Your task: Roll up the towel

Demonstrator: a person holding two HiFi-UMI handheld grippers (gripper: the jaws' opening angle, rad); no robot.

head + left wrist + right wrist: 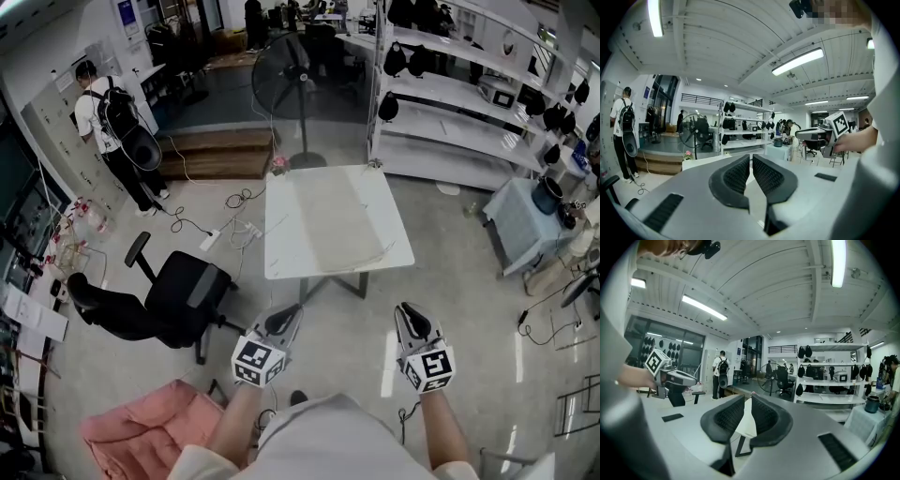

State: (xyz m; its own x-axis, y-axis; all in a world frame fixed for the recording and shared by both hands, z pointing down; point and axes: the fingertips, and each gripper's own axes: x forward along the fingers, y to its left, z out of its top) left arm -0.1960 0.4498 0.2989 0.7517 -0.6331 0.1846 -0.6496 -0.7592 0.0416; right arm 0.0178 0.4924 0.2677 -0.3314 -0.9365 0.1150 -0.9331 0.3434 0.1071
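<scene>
Head view: towel [339, 223] lies flat and unrolled on the white table [281, 255], covering the middle and right of the top. Its long axis runs from the near edge to the far edge, away from the person. Left gripper [284, 316] and right gripper [411, 314] are both held short of the table's near edge, apart from it and touching nothing. The towel is ahead of both. Its near end falls between the two, a little closer to the right one by my reading. Judgement: rolling not yet begun. The next move turns on bringing both sets of jaws forward to that near short edge.

Left gripper view: left gripper [751, 157] has its jaws parted by only a sliver, with nothing between them. The table [701, 160] shows as a pale edge beyond, left of the jaws. The towel cannot be picked out here. The right gripper [820, 139] is visible off to the side in a hand.

Right gripper view: right gripper [747, 399] has its jaws slightly spread, a clearer gap than the left, and is empty. The table top [749, 423] is seen through the gap, so this gripper points straight at it. Only the head view gives the towel's lie.
</scene>
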